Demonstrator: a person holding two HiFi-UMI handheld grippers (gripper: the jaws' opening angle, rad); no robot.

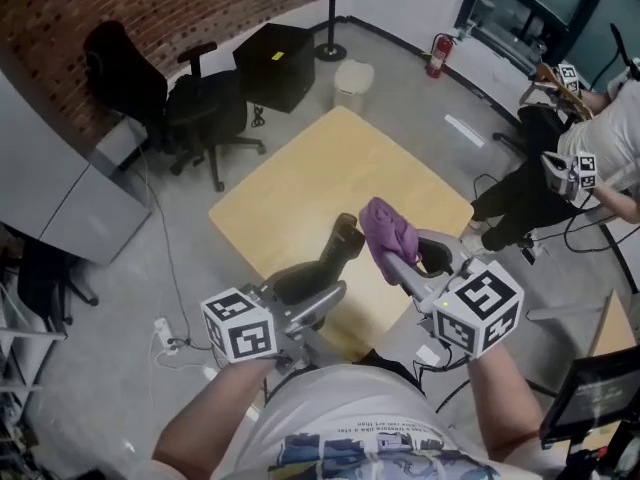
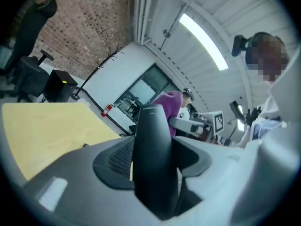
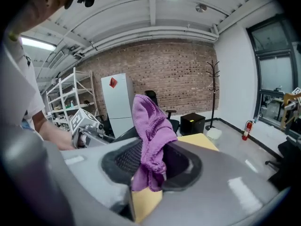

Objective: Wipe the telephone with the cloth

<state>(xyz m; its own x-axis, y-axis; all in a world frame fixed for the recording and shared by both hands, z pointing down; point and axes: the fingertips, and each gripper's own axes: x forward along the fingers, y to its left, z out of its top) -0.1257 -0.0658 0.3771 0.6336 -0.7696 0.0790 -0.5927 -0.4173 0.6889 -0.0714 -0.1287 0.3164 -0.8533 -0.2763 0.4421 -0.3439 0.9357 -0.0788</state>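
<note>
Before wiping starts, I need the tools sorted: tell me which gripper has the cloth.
The right gripper: its jaws are shut on the purple cloth. The left gripper clamps the black telephone instead and carries no cloth.

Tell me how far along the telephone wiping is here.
Done: both pickups. The left gripper is shut on the black telephone handset, the right gripper on the purple cloth, both above the table. In hand: cloth and handset sit side by side; whether they touch is unclear. Left: the wiping itself, probably all of it.
</note>
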